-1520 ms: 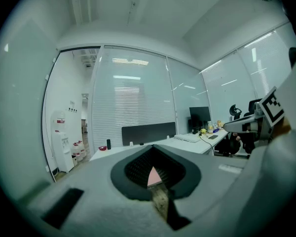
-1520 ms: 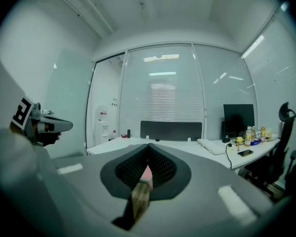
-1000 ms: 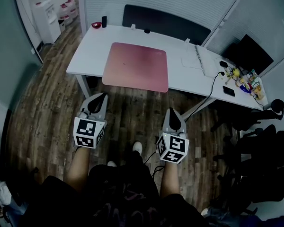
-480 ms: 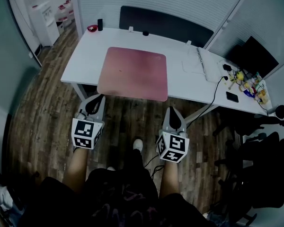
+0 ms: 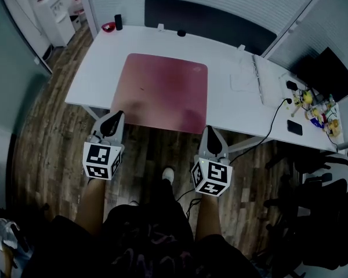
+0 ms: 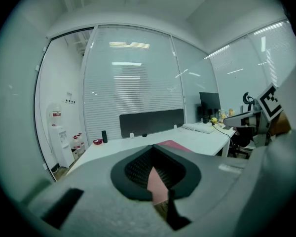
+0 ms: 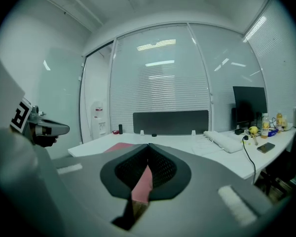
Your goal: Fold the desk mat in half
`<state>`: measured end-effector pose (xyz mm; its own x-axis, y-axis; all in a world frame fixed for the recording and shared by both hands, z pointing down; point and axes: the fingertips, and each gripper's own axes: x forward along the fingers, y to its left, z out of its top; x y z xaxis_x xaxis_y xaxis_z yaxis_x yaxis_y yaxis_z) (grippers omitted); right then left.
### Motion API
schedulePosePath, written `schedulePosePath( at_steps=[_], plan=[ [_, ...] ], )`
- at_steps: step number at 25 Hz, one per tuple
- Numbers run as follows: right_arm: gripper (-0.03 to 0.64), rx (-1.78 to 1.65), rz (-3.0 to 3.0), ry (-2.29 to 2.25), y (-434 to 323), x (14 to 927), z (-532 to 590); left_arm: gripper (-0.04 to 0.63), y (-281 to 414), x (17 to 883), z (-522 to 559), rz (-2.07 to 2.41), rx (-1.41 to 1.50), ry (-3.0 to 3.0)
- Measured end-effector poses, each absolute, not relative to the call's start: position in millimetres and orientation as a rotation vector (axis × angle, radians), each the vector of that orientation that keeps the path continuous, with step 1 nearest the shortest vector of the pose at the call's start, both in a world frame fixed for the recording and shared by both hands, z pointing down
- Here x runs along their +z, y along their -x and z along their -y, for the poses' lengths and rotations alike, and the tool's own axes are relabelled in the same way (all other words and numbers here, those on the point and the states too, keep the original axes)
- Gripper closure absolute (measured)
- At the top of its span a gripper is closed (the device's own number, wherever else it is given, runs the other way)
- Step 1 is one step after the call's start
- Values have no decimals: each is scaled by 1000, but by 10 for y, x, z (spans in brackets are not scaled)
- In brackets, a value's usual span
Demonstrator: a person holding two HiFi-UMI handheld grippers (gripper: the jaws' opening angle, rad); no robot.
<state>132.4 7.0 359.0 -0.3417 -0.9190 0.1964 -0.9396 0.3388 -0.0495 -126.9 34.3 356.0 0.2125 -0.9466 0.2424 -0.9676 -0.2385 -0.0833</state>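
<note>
Facing one desk mat [image 5: 162, 91] are two closed grippers [image 5: 117, 116] [image 5: 209, 131]

no writing, label, brand, number or sign is clear enough to read anywhere here.

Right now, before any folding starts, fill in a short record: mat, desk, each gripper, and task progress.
mat: pink desk mat, lying flat, unfolded
desk: white desk, mat lies left of its middle
left gripper: shut, empty, by the desk's near edge
right gripper: shut, empty, by the desk's near edge
progress: fold not begun
</note>
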Motion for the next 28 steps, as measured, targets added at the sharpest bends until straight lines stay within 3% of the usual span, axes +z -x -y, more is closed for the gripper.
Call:
schedulePosePath(
  at_steps=[13,28],
  plan=[
    [617,261,2524,-1575,-1492,3659,1153,594,1034,3615,672,1970,397,-2275],
    [614,230,2543,-1479,-1335,3599,1521,594,1220,3403,915,2063,349,-2225]
  ],
)
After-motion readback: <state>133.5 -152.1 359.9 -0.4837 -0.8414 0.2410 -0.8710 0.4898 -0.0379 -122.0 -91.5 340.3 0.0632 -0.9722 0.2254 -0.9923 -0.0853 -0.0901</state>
